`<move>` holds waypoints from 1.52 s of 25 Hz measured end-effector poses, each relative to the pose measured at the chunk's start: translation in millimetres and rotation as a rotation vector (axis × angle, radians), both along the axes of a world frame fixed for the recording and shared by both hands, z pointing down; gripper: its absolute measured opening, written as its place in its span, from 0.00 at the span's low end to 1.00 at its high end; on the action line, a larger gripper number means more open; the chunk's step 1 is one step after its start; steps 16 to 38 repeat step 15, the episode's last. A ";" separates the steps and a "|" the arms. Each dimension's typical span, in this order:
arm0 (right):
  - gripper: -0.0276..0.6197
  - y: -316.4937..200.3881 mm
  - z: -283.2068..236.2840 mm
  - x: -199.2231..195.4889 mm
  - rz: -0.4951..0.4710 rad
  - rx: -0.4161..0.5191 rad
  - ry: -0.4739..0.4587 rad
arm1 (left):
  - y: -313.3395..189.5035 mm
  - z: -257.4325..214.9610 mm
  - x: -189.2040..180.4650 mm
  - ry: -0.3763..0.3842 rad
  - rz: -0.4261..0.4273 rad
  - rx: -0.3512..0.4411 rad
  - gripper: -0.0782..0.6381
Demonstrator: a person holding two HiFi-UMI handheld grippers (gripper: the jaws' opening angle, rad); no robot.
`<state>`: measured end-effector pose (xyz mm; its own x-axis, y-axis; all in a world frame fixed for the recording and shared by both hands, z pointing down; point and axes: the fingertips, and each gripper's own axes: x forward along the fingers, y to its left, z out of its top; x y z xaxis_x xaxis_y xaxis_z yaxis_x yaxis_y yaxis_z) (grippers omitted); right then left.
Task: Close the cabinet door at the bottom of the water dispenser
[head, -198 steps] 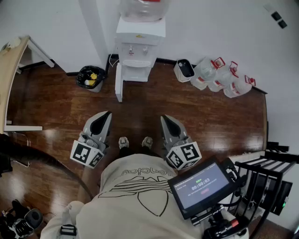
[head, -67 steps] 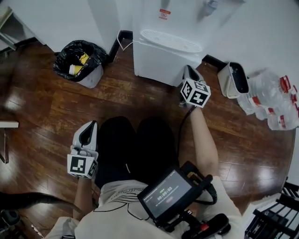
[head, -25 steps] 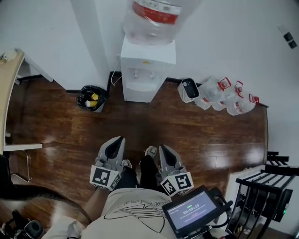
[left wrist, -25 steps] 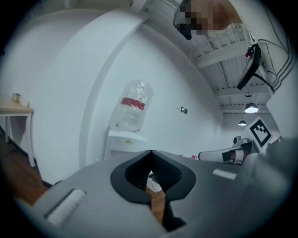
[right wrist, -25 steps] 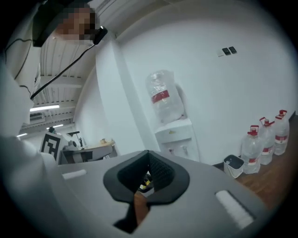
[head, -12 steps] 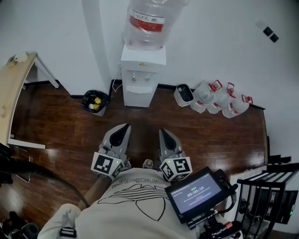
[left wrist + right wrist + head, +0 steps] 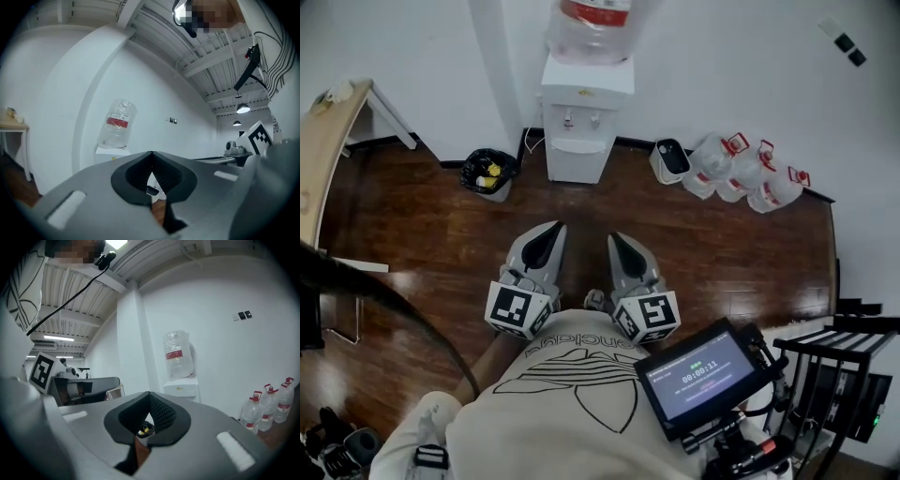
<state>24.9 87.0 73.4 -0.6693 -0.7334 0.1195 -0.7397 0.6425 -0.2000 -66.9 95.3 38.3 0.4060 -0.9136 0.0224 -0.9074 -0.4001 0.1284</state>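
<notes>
Back from the water dispenser [image 7: 586, 103] now: 2.7 s ago my right gripper [image 7: 614, 240] was stretched out low at its base, and now it's pulled in close to my body, level with the left gripper [image 7: 551, 230]. Against 0.5 s ago, barely any change: both tools sit a touch closer together.

Both forearms are tucked in front of my torso, the 2 grippers side by side and near each other, noses aimed forward over the wooden floor [image 7: 441, 234] toward the far wall, marker cubes nearest me.

Left gripper's own view: jaw tips pressed together, nothing between them, only floor showing through the hollow behind the tips. Right gripper's own view: same story, tips meeting, nothing gripped.

Cabinet door [image 7: 577, 167] at the bottom of the dispenser sits flush with the white front; 7.9 s ago it stood swung out to the left. The dispenser stands against the far wall, well apart from both tools, with the upturned bottle [image 7: 591, 23] on top.

Black-lined bin [image 7: 489, 173] to its left, a cluster of water jugs [image 7: 741, 173] to its right.
</notes>
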 end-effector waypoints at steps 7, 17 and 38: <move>0.05 8.3 4.9 4.5 -0.021 0.000 0.002 | 7.3 6.9 20.7 -0.009 0.057 -0.003 0.13; 0.05 10.0 6.5 -5.6 -0.081 -0.012 0.013 | 3.9 14.5 16.0 -0.024 0.040 -0.018 0.13; 0.05 10.0 6.5 -5.6 -0.081 -0.012 0.013 | 3.9 14.5 16.0 -0.024 0.040 -0.018 0.13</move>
